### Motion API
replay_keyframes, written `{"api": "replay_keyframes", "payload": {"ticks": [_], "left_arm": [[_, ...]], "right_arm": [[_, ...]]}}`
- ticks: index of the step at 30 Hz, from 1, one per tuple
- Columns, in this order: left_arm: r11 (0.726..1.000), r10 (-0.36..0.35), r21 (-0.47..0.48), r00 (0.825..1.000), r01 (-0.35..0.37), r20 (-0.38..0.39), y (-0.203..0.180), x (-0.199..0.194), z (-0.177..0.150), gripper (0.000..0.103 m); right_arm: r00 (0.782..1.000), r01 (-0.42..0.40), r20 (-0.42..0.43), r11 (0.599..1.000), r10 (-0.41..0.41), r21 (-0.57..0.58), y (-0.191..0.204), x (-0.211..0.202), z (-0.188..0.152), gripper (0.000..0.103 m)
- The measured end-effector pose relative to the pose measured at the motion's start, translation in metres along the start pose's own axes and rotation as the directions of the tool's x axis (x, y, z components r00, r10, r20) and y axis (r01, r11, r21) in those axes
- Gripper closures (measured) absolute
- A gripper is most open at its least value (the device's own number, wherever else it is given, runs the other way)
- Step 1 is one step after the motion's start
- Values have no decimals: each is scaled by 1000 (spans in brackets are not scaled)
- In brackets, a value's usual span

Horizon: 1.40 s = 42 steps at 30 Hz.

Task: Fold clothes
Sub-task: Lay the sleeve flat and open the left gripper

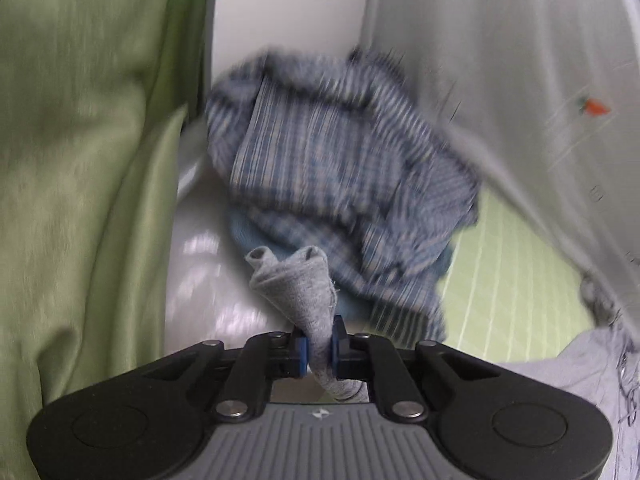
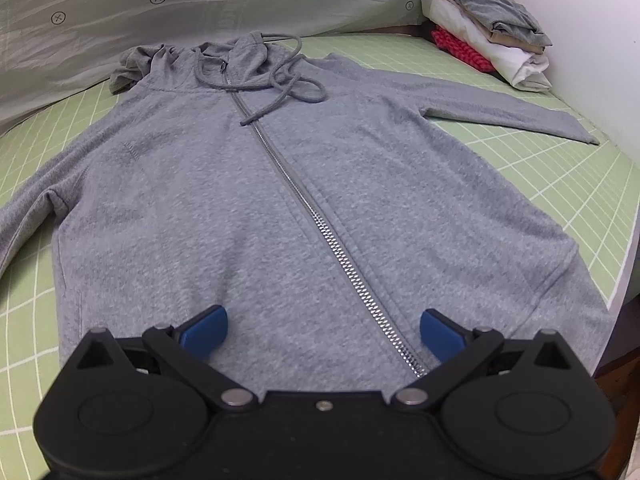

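Grey hoodie (image 2: 224,200) lies flat, zipped, on the green mat (image 2: 540,168), sleeves out. Soft, light, floppy; best taken at hem corners or cuffs, metal zip ridge resists creasing. Right claw (image 2: 322,330) released above hem. Left claw (image 1: 319,347) clenched on 1 bunched grey cuff (image 1: 298,280).

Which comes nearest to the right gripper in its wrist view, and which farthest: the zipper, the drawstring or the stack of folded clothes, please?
From the right gripper:
1. Zipper, running up the hoodie from just between the fingers.
2. Drawstring, looped at the collar, mid-distance.
3. Stack of folded clothes, far right corner of the mat.
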State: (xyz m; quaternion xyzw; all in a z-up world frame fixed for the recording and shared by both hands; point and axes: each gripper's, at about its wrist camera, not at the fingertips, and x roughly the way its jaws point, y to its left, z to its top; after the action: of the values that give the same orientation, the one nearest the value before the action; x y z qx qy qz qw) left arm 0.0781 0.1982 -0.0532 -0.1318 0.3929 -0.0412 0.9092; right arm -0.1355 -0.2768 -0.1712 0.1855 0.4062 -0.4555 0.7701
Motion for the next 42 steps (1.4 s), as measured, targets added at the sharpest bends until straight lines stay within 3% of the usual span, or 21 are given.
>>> {"api": "replay_keyframes", "payload": {"ticks": [1,3,5,7,9,11,15,20,24,25,27,32,37,42], "left_arm": [[1000,-20,9,998,19,53,0,-8,1,91],[1000,6,24,996,-8,92,1,-15,0,77],[993,106,52,994,-107,13,1,-3,-5,62],[984,179,25,974,-177,-142,13,16,-14,60],[978,176,-65,956,-196,-235,32,24,-22,60],[975,174,-95,953,-203,-248,41,25,-24,60],[974,200,-56,948,-220,-249,39,26,-22,47],[978,192,-25,932,-209,-308,35,37,-34,47],[974,221,19,926,-227,-307,29,39,-39,49],[972,232,27,924,-235,-305,29,39,-39,52],[964,263,44,917,-262,-301,28,38,-39,74],[970,234,19,919,-241,-318,37,36,-37,80],[964,263,60,906,-258,-332,31,39,-36,80],[956,292,92,890,-277,-350,25,44,-31,79]], "right_arm": [[1000,0,0,1000,0,-3,0,0,0,0],[1000,2,1,1000,-2,-7,0,0,0,0],[1000,3,2,1000,-3,-10,0,0,0,0],[1000,2,4,1000,-2,-15,1,0,0,0],[1000,-1,4,1000,1,-19,0,0,1,0],[1000,-3,4,1000,4,-24,0,0,1,0],[1000,-6,7,999,6,-32,1,0,1,0],[1000,-12,3,999,12,-37,0,0,2,0],[1000,-3,-7,998,3,-55,3,0,6,0],[1000,-1,-9,998,0,-59,4,-1,6,0],[1000,3,-14,998,-4,-69,5,-1,8,0],[1000,4,-20,995,-6,-98,13,-2,15,1],[993,-105,29,973,113,-206,70,0,47,1],[970,-203,65,927,235,-316,127,1,79,2]]}}
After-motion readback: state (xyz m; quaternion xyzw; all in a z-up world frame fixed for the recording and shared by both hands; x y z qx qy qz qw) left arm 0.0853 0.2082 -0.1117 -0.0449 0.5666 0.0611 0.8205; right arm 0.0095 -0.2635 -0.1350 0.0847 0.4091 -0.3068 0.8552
